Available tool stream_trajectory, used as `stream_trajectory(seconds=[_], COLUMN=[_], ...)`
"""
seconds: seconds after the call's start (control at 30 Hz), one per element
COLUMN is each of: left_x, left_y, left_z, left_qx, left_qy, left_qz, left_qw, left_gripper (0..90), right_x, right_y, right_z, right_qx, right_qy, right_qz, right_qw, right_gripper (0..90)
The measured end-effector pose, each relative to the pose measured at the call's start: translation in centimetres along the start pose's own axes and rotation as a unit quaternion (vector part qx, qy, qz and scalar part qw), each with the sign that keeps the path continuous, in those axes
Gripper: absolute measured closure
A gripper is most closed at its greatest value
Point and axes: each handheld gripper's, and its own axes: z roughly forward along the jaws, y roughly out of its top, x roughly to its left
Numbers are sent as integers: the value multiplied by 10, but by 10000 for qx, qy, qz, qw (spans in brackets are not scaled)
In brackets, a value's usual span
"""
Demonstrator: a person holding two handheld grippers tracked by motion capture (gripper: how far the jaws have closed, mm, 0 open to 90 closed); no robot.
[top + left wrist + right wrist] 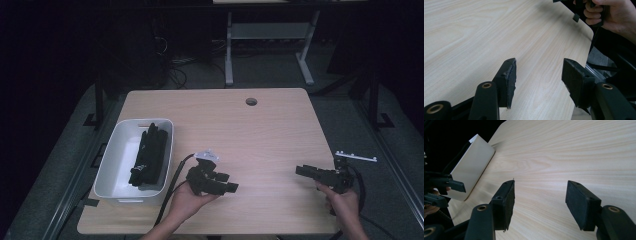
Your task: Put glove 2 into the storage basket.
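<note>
Near the front edge of the table, the left gripper and the right gripper are held just above the wood, each with its jaws apart and gripping nothing. Farther back, by the left edge, a white bin holds a pile of black cloth.

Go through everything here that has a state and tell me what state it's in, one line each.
left tool: jaws open, nothing between them, held above the table.
right tool: jaws open, holding nothing.
white bin: upright on the table's left side, dark items inside.
dark items: piled in the bin, untouched.
table: bare wood between the tools.
</note>
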Motion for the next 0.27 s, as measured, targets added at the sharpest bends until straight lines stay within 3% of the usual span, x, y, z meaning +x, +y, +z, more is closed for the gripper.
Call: stream_trajectory(seconds=[0.27], left_x=[3], left_y=[-1], left_z=[2], left_qx=[31], left_qy=[33], left_qz=[-6], left_qw=[10000], left_gripper=[441], right_x=[-1], right_y=[-4], right_z=[-3], right_qx=[-34], right_qy=[13], right_qz=[-33], right_qw=[10000], right_gripper=[391])
